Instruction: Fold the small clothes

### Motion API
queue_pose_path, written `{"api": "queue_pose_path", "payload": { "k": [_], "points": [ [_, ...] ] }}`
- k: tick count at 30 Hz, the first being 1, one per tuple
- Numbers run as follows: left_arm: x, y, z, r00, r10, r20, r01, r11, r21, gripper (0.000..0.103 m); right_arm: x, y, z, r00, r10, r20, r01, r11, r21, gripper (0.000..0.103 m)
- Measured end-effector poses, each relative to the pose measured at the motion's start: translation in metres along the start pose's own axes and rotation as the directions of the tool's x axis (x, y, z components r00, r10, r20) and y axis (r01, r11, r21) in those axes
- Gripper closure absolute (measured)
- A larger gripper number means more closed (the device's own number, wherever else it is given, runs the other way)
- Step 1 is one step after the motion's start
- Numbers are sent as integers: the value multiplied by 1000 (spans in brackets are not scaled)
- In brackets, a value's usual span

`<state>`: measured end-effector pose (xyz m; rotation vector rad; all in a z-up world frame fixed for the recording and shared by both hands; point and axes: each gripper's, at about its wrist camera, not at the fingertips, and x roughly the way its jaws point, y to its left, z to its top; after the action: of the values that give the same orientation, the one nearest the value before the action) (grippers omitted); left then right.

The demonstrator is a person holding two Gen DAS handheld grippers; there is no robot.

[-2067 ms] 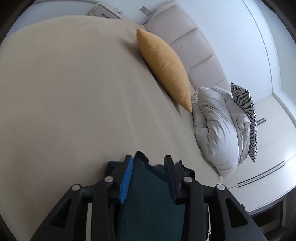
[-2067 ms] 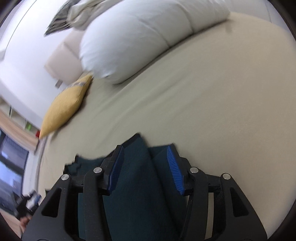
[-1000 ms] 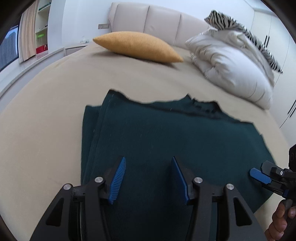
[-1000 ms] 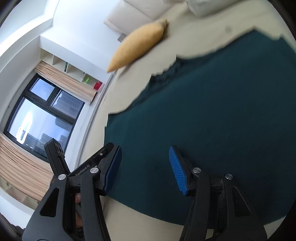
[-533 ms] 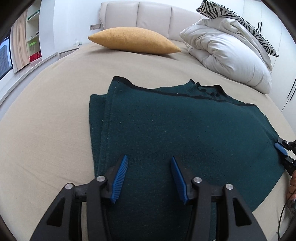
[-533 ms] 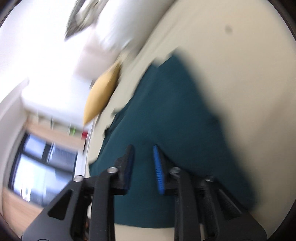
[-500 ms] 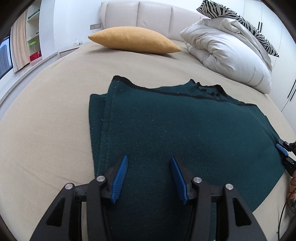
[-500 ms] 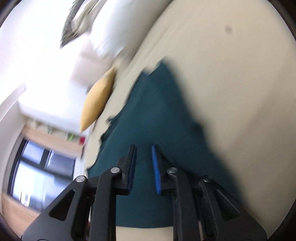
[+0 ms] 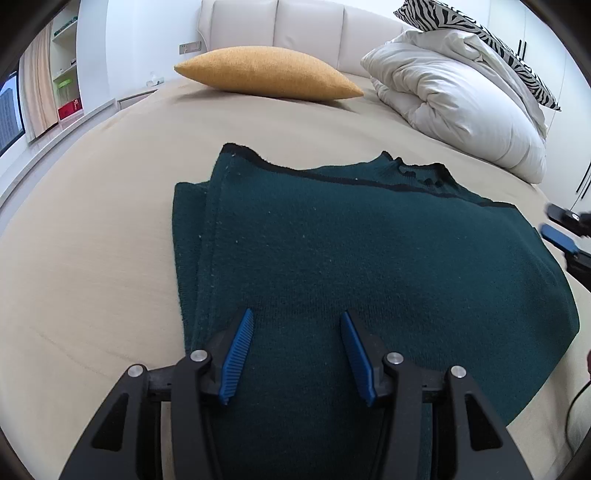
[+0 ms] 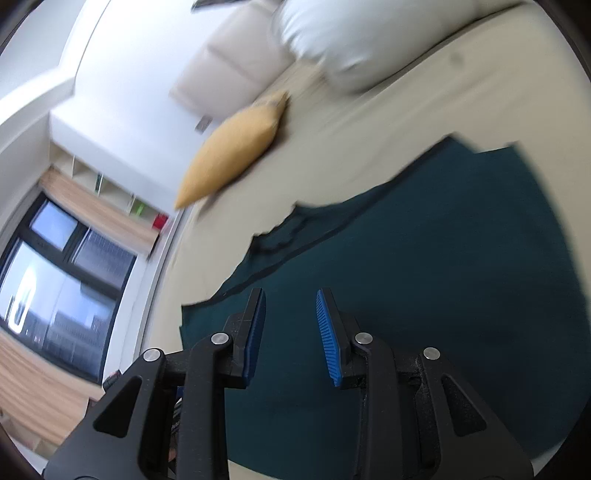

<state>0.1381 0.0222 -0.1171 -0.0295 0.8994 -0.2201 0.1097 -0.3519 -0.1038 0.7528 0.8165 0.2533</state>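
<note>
A dark green knitted sweater [image 9: 369, 258] lies folded flat on the beige bed [image 9: 92, 221], its black-trimmed neck edge on the far side. My left gripper [image 9: 297, 314] hovers open over the sweater's near edge, with only flat knit below the blue pads. My right gripper [image 9: 565, 230] shows at the right edge of the left wrist view, beside the sweater's right side. In the blurred right wrist view the right gripper [image 10: 290, 293] has its jaws opening over the sweater [image 10: 443, 258], with nothing between them.
A mustard cushion [image 9: 269, 72] and a rolled white duvet [image 9: 461, 99] with a zebra-print pillow [image 9: 480, 33] lie at the padded headboard [image 9: 295, 22]. A window [image 10: 55, 277] and shelves [image 9: 62, 74] are to the left. A hand and a cable show at the right edge.
The right gripper, nearly shut at the sweater's right edge half a second ago, has its jaws apart now and has lifted and swung over the sweater. The left gripper has hardly moved.
</note>
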Motion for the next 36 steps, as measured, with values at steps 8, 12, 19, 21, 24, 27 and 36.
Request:
{"api": "queue_pose_path", "payload": {
  "k": [8,12,19,21,24,27,36],
  "points": [
    [2,3,0,1000,-20,-1,20,1000,-7,50,71,-7,1,996,-11,-91,16,998,53,77],
    [2,2,0,1000,-19,3,19,1000,-4,50,51,-45,14,1000,-18,-5,18,993,118,77],
    [2,6,1,999,-35,-3,35,999,-16,50,-24,-114,28,969,-180,169,129,952,278,82],
    [-1,7,3,999,-37,-5,37,999,-14,50,-39,-113,26,955,-240,176,187,943,275,79],
    [-14,7,10,999,-32,-6,32,999,-45,50,-59,-97,14,955,-243,171,199,951,238,73],
    [-30,2,24,998,-29,58,32,998,-58,50,-70,-82,-2,977,-154,145,129,977,173,65],
    [28,34,53,996,-87,5,86,980,-177,53,-24,-44,-28,999,-47,-11,47,998,38,64]
  ]
}}
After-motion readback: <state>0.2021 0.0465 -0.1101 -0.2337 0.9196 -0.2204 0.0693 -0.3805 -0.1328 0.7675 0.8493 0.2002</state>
